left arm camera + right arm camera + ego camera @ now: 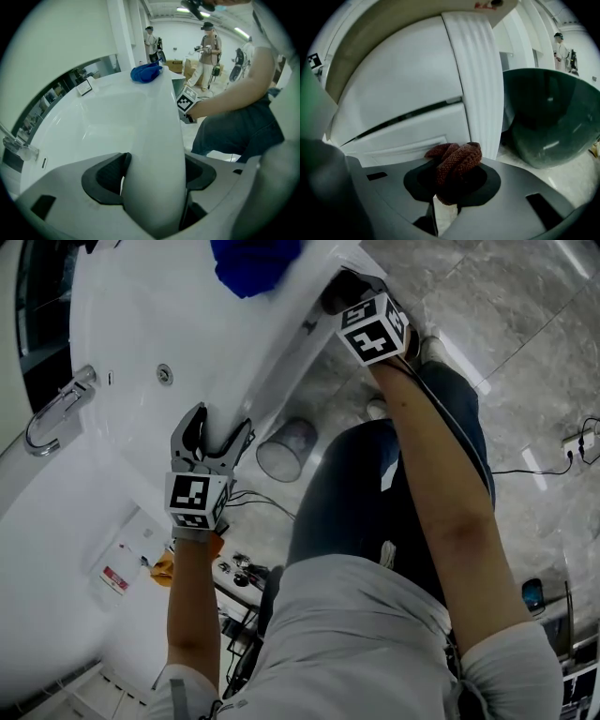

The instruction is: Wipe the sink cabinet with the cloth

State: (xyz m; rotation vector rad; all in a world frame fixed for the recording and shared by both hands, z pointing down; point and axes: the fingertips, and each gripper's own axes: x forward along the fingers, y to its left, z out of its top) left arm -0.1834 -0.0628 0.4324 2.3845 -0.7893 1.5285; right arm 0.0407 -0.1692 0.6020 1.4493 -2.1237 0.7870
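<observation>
The white sink cabinet has a curved countertop (141,324) and a front with drawer panels (403,89). My left gripper (208,442) straddles the countertop's front rim (154,140), both pads pressed against it. Further along and below that rim, my right gripper (339,289) is shut on a bunched reddish-brown cloth (458,161), held close to the cabinet front beside a ribbed white column (476,79); this cloth is hidden in the head view. A blue cloth (253,263) lies crumpled on the countertop at the far end (146,72).
A chrome faucet (56,409) stands at the basin's back edge. A round bin (286,448) sits on the marble floor below the rim, seen as a dark green bowl shape (548,117). Two people (208,47) stand far off. Cables and a power strip (577,442) lie on the floor.
</observation>
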